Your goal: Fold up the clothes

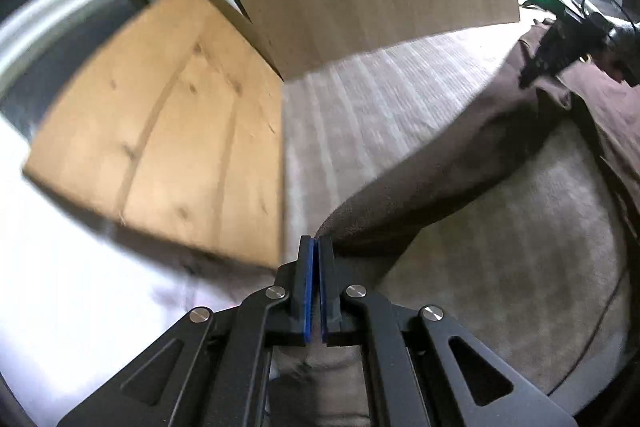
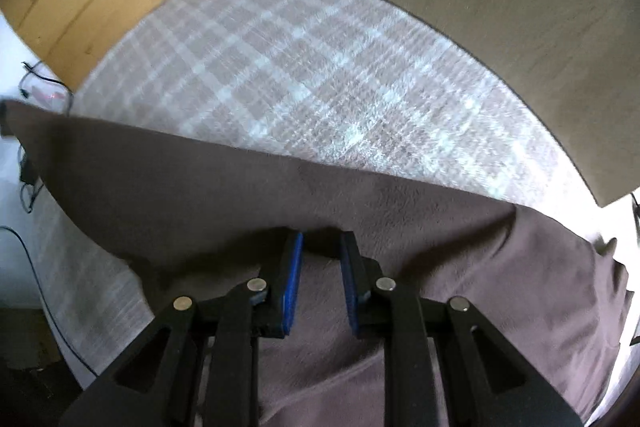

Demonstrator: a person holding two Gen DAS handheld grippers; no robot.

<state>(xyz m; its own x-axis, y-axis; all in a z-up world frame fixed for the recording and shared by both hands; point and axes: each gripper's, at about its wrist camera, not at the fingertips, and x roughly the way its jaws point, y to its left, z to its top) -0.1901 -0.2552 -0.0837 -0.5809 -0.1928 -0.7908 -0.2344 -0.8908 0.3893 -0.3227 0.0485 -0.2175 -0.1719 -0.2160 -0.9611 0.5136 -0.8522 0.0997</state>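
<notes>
Brown fleece cloth [image 2: 400,211] lies spread across a plaid blanket [image 2: 304,67], with one edge running straight across just ahead of the right gripper [image 2: 321,247]. That gripper's blue-padded jaws stand apart, with a clear gap between them and a low ridge of the cloth's edge sitting in that gap; nothing is pinched there. The left gripper [image 1: 316,247] shows the opposite: its jaws are pressed nearly together, and a corner of the same cloth [image 1: 440,179] seems caught at their tips, since the fabric rises in a taut band from the fingertips away to the right. The right gripper also shows in the left view, far off at the upper right [image 1: 560,51], over the cloth.

Both pictures are blurred, which I take as a sign of movement, so I judge the cloth is being drawn over itself or pulled flat; the pictures do not settle which. To do it well, keep the left grip firm at the corner and the edge between the two grippers taut and level, so no slack bunches. A wooden board [image 1: 168,131] lies left of the left gripper, beyond the blanket's edge.
</notes>
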